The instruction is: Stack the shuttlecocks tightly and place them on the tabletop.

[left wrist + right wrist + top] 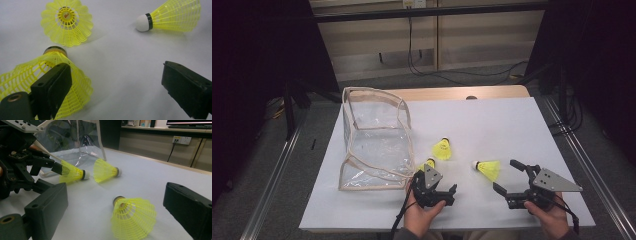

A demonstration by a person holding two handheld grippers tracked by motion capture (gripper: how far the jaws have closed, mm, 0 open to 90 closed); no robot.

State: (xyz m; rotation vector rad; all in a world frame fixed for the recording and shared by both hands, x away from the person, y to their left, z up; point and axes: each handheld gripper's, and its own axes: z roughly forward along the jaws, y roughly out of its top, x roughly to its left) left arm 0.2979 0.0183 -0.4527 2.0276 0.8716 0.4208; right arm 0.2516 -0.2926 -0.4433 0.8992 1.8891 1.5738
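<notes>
Left gripper (435, 186), jaws spread, straddles the near-left shuttlecock (428, 164); its long axis points cork-first away, skirt toward the gripper.

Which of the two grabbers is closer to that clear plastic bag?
The left. The left gripper sits just off the clear bag's near right corner, by a yellow shuttlecock. The right gripper is well off to the bag's right, beyond another shuttlecock.
</notes>
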